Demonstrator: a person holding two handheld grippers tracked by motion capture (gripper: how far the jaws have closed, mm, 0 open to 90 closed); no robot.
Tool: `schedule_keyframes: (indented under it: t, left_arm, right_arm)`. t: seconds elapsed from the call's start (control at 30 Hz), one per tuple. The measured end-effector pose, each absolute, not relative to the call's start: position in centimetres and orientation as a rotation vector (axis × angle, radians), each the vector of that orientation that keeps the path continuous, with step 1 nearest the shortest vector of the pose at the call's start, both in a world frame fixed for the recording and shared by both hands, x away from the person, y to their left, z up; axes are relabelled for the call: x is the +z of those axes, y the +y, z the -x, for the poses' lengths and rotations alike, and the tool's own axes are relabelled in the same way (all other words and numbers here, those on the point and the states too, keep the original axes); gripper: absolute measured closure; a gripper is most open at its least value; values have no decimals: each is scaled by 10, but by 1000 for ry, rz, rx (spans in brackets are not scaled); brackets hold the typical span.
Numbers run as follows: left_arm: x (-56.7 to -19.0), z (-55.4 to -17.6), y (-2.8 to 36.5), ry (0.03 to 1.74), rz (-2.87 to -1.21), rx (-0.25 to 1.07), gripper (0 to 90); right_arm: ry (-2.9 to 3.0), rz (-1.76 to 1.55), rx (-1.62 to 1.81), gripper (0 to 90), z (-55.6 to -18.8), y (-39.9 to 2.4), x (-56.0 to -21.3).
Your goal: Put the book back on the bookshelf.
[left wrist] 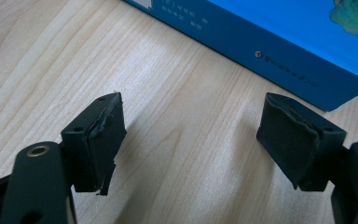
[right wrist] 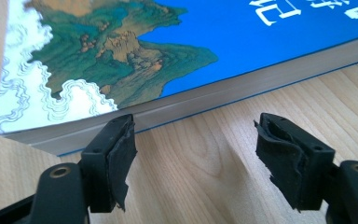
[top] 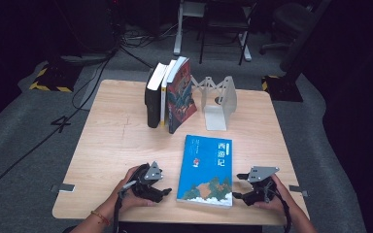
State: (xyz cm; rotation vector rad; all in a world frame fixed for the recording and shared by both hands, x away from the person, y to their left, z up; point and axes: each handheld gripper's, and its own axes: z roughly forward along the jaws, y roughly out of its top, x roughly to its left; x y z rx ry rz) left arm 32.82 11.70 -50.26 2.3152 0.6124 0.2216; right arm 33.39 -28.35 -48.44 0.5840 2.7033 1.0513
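Apparently both tools gape empty beside the blue book [top: 206, 170] on the wooden table [top: 111, 145]

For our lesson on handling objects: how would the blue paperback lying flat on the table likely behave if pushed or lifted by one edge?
The blue paperback lies flat on smooth wood, so it would probably slide, not tip. Its thick page block suggests some weight. The soft cover would likely sag if lifted by one edge.
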Motion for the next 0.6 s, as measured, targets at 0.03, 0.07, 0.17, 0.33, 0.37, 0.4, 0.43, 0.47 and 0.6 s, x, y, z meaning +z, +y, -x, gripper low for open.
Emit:
schedule_keyframes:
  t: [0.03, 0.07, 0.17, 0.33, 0.37, 0.4, 0.43, 0.47, 0.6]
  left_arm:
    - [-502, -328, 117, 610, -2324, 222, 228]
    - [-502, -328, 117, 606, -2330, 223, 213]
    - [-499, -326, 117, 590, -2346, 228, 214]
    - [-491, -320, 118, 552, -2337, 209, 205]
    - [-489, -319, 117, 550, -2326, 203, 204]
    - [-487, -318, 117, 546, -2317, 201, 204]
    - [-485, -317, 116, 535, -2311, 197, 204]
    - [-484, -315, 115, 530, -2302, 191, 204]
    - [-478, -310, 110, 507, -2292, 187, 204]
  right_arm:
    - [2706, -580, 1045, 289, -334, -283, -484]
    - [2705, -573, 1048, 289, -334, -282, -484]
    - [2699, -563, 1059, 289, -333, -280, -482]
    - [2696, -557, 1072, 280, -333, -280, -481]
    - [2690, -561, 1078, 280, -333, -280, -481]
    - [2688, -566, 1085, 280, -333, -280, -481]
    - [2685, -572, 1095, 280, -333, -280, -480]
    - [2682, -574, 1104, 279, -333, -279, -479]
    - [2642, -594, 1178, 277, -333, -277, -474]
